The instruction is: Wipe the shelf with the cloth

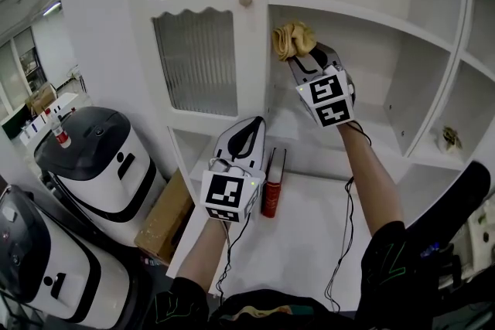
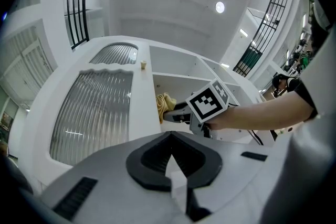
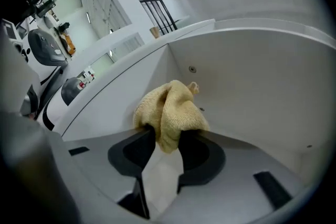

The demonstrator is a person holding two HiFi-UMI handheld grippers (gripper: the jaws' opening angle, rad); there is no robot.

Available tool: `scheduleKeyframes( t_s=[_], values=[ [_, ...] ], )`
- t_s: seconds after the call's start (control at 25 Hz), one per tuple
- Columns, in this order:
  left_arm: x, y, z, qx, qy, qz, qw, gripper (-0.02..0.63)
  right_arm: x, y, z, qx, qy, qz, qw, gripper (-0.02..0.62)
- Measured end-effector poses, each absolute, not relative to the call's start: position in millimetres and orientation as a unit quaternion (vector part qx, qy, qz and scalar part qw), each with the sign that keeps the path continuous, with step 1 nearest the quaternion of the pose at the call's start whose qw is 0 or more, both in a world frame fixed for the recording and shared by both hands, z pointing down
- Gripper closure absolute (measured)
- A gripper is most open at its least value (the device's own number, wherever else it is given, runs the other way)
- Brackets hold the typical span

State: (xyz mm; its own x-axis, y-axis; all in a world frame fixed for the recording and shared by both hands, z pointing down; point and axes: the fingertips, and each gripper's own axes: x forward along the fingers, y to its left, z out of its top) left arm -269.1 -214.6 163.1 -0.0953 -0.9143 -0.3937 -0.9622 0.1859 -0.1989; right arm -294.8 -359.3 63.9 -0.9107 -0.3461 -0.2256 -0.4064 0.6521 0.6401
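A crumpled yellow cloth (image 1: 292,39) is pinched in my right gripper (image 1: 304,56), which is shut on it. It is held up at the left end of an open compartment, just under the upper shelf board (image 1: 363,15) of the white cabinet. In the right gripper view the cloth (image 3: 170,113) bulges out past the jaws, close to the compartment's back wall (image 3: 252,86); whether it touches the wall I cannot tell. My left gripper (image 1: 249,126) hangs lower, near the door frame, shut and holding nothing. The left gripper view shows the cloth (image 2: 167,104) beyond its closed tips (image 2: 170,136).
A ribbed glass door (image 1: 197,62) with a round knob (image 1: 246,1) stands left of the compartment. A red can (image 1: 271,199) and a dark book (image 1: 277,166) rest on the white counter (image 1: 309,243). A cardboard box (image 1: 164,216) and white-and-black appliances (image 1: 100,158) sit at lower left.
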Motion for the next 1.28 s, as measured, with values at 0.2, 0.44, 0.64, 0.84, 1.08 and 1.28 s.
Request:
scheduleKeyframes(
  t_s=[0.2, 0.44, 0.64, 0.84, 1.08, 1.28],
  values=[
    [-272, -213, 166, -0.635, 0.739, 0.055, 0.217, 0.607, -319, -357, 73, -0.187, 0.923, 0.335, 0.024, 0.457],
    [-263, -220, 175, -0.646, 0.733, 0.063, 0.206, 0.607, -313, -337, 87, -0.195, 0.893, 0.405, -0.015, 0.457],
    [-262, -224, 178, -0.648, 0.731, 0.056, 0.203, 0.607, -303, -316, 88, -0.185, 0.872, 0.454, -0.008, 0.457],
    [-259, -224, 181, -0.651, 0.73, 0.052, 0.202, 0.607, -293, -296, 88, -0.174, 0.871, 0.458, 0.014, 0.457],
    [-248, -227, 185, -0.658, 0.725, 0.053, 0.197, 0.607, -281, -275, 89, -0.15, 0.871, 0.466, 0.034, 0.457],
    [-246, -227, 188, -0.661, 0.723, 0.051, 0.194, 0.607, -264, -262, 99, -0.098, 0.874, 0.474, 0.043, 0.457]
  ],
)
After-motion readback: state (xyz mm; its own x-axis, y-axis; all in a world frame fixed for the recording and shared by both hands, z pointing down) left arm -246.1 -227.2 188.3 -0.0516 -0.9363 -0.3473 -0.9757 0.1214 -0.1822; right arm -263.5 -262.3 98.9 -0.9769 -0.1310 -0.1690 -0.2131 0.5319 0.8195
